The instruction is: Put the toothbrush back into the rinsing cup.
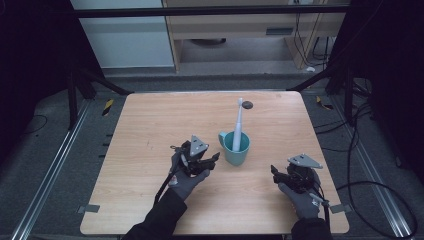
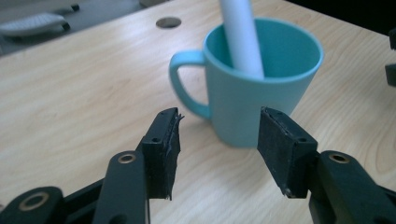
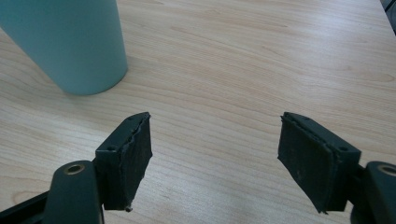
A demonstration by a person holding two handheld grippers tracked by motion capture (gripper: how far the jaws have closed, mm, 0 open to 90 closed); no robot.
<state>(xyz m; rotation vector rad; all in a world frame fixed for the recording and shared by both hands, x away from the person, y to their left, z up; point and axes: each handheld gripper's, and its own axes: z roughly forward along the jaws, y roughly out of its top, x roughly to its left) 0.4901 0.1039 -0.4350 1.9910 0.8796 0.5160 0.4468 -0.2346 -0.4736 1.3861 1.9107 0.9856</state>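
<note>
A teal mug (image 1: 235,148) stands upright near the middle of the wooden table (image 1: 150,130), its handle turned to the left. A white electric toothbrush (image 1: 238,125) stands in it, leaning on the rim with its head up. My left gripper (image 1: 216,159) hovers just left of the mug, open, with nothing between its pads. In the left gripper view the mug (image 2: 252,88) and the toothbrush handle (image 2: 243,37) are close ahead of the left gripper (image 2: 219,140). My right gripper (image 1: 275,173) is open to the right of the mug. The right gripper view has the mug (image 3: 70,42) at upper left, beyond the right gripper (image 3: 217,154).
A small dark round disc (image 1: 248,105) lies on the table behind the mug, also seen in the left gripper view as a disc (image 2: 168,22). Black frame bars and cables surround the table; a cabinet stands beyond the far edge.
</note>
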